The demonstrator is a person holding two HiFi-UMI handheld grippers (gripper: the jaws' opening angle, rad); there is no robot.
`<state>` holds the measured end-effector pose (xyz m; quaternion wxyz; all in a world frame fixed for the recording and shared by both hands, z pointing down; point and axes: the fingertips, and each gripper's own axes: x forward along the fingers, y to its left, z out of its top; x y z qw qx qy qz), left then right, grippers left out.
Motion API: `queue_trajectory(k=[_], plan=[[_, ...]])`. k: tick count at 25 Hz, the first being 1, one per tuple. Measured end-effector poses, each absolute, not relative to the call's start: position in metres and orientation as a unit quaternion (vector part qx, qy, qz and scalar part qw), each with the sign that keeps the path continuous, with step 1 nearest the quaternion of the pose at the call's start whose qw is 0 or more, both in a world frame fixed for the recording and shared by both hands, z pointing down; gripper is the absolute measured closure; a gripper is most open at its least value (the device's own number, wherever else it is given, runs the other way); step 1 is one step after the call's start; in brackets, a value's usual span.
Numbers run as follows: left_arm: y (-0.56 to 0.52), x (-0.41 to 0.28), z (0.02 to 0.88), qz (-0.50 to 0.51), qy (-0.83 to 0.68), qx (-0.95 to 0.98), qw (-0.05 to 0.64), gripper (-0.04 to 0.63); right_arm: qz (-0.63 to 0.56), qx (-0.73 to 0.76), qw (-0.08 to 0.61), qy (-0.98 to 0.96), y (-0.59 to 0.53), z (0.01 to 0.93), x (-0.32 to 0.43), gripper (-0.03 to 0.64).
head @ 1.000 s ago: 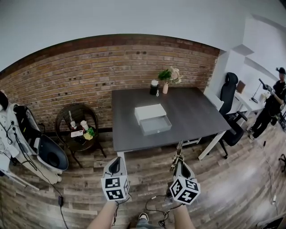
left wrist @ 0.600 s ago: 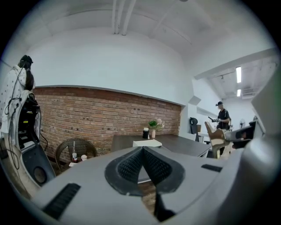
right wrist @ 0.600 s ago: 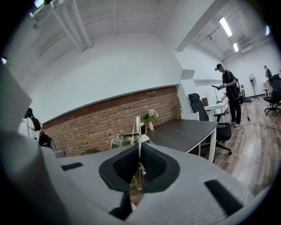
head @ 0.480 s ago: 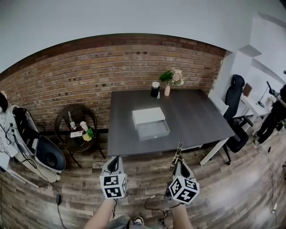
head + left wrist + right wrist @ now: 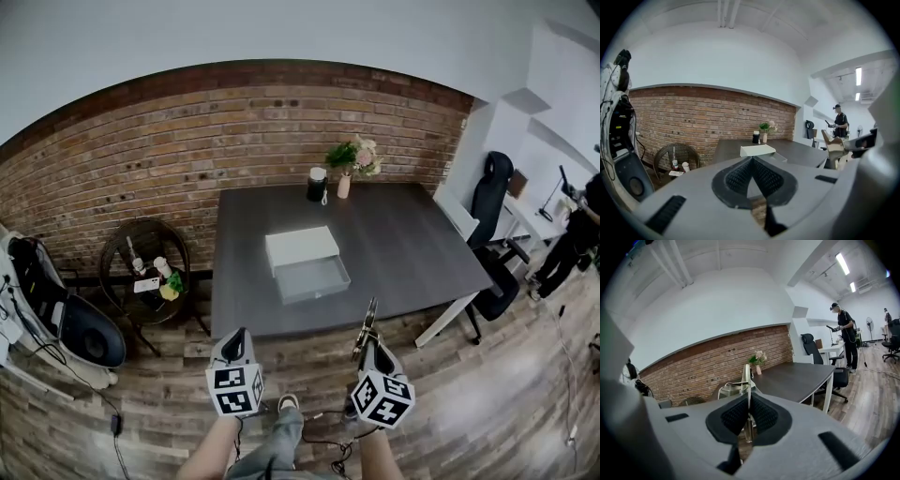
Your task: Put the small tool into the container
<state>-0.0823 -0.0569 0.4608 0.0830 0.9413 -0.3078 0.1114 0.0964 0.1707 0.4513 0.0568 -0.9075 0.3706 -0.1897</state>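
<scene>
In the head view a white box (image 5: 298, 247) with its drawer (image 5: 315, 278) pulled open sits mid-table on the dark grey table (image 5: 403, 244). My right gripper (image 5: 368, 344) hovers over the wooden floor just short of the table's near edge, shut on a small slim metal tool (image 5: 368, 322) that sticks out toward the table. In the right gripper view the tool (image 5: 746, 378) stands upright between the pads. My left gripper (image 5: 237, 336) is level with it to the left, shut and holding nothing. In the left gripper view its jaws (image 5: 751, 161) meet, with the box (image 5: 757, 150) beyond.
A vase of flowers (image 5: 345, 176) and a black jar (image 5: 317, 185) stand at the table's far edge, against the brick wall. A round wicker side table (image 5: 145, 272) is to the left, a black office chair (image 5: 489, 192) and a person (image 5: 574, 234) to the right. Cables lie on the floor.
The table and box have shifted left and slightly nearer in the head view. A leg and shoe now show between the grippers. Both grippers stay shut, the right still on the tool.
</scene>
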Motion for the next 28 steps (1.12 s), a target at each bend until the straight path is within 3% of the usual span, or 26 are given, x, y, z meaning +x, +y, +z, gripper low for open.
queue_trajectory(k=[17, 28], plan=[[-0.186, 0.091, 0.445, 0.085, -0.296, 0.947, 0.094, 0.594, -0.162, -0.918, 0.035, 0.361, 0.057, 0.424, 0.259, 0.611], [-0.261, 0.152, 0.449, 0.09, -0.313, 0.941, 0.092, 0.594, -0.166, -0.914, 0.033, 0.37, -0.02, 0.43, 0.334, 0.611]])
